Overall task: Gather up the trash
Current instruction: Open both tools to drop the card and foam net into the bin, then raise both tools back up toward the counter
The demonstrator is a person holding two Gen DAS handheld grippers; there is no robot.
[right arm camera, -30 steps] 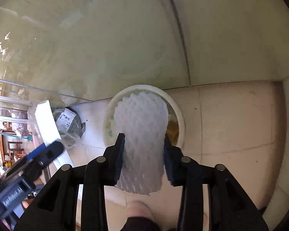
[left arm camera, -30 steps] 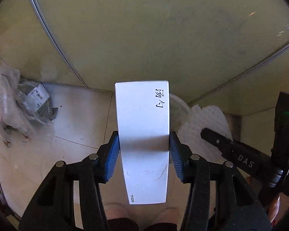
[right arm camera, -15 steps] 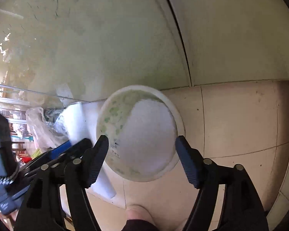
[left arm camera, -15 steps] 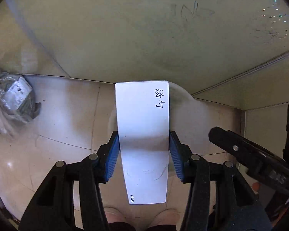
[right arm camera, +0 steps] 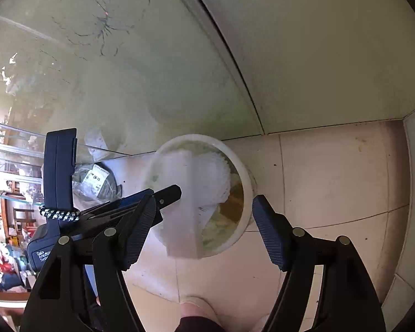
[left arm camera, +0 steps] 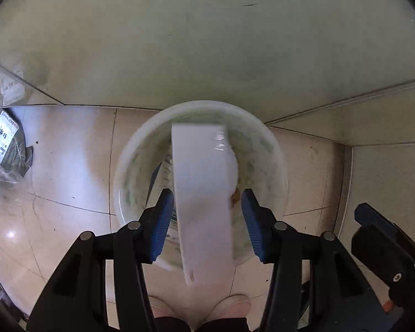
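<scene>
A white round bin [left arm camera: 274,149] stands on the tiled floor by a glass wall; it also shows in the right wrist view [right arm camera: 242,171]. My left gripper [left arm camera: 206,221] is open above it, and the white paper strip [left arm camera: 204,193], blurred, is loose between the pads, slanting down into the bin. The strip also shows in the right wrist view [right arm camera: 184,210]. White foam netting [right arm camera: 215,177] lies inside the bin. My right gripper [right arm camera: 202,232] is open and empty over the bin's near edge.
A clear plastic bag with a labelled grey packet [left arm camera: 2,149] lies on the floor left of the bin, also in the right wrist view [right arm camera: 99,185]. A glass wall and a corner rise behind. Cluttered shelves [right arm camera: 11,215] show at far left.
My right gripper opened and dropped the foam netting into the bin. My left gripper moved over the bin and opened; the paper strip is slipping out of it.
</scene>
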